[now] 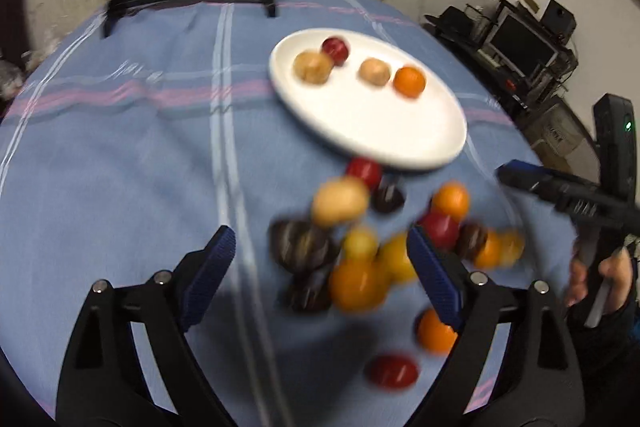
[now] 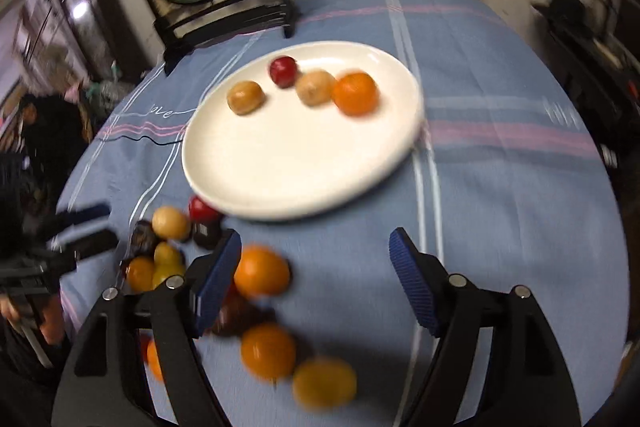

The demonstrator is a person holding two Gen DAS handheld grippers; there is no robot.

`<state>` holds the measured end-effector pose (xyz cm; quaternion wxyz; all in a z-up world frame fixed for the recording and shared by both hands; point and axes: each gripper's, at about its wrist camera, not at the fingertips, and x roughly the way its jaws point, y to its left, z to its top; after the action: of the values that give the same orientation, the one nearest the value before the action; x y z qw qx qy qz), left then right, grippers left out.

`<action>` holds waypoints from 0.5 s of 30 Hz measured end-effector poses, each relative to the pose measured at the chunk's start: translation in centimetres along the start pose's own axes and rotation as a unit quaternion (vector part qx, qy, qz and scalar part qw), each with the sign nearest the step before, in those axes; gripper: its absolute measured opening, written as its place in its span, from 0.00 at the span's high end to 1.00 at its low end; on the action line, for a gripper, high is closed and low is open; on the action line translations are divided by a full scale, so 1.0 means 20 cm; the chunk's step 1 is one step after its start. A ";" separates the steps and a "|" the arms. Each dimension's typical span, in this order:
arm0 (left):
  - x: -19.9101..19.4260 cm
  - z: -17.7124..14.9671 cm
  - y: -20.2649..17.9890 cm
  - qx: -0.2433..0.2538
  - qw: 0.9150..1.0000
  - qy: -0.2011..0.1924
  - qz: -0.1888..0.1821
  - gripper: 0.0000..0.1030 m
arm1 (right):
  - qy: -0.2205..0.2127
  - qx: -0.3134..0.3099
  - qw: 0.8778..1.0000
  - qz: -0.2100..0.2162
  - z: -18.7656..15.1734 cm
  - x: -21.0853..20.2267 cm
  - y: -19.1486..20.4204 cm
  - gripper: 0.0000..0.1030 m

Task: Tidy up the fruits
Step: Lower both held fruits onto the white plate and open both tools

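Both sets of jaws are standing wide apart, gripping nothing. The left gripper (image 1: 322, 263) is hanging over a blurred heap of loose fruit (image 1: 360, 247) lying on the blue-clothed surface (image 1: 140, 167): oranges, yellow, red, tan and dark pieces, some sitting between its jaws. The right gripper (image 2: 316, 259) is hovering with an orange (image 2: 262, 271) just inside its left jaw. Beyond both pairs of jaws, a white plate (image 2: 288, 171) is holding four fruits: a red one (image 2: 283, 71), two tan ones (image 2: 245, 97), and an orange one (image 2: 355, 93).
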<state>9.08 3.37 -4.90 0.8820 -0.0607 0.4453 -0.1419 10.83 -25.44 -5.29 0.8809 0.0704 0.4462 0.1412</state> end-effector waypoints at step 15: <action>-0.21 -0.33 -0.10 0.021 1.000 -0.021 -0.003 0.14 | -0.022 -0.017 0.996 -0.087 -0.37 -0.17 0.11 0.25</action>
<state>0.97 2.93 -5.24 0.8915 -0.0470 0.4239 -0.1528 2.47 -24.43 -6.46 0.9005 0.0191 0.4288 0.0700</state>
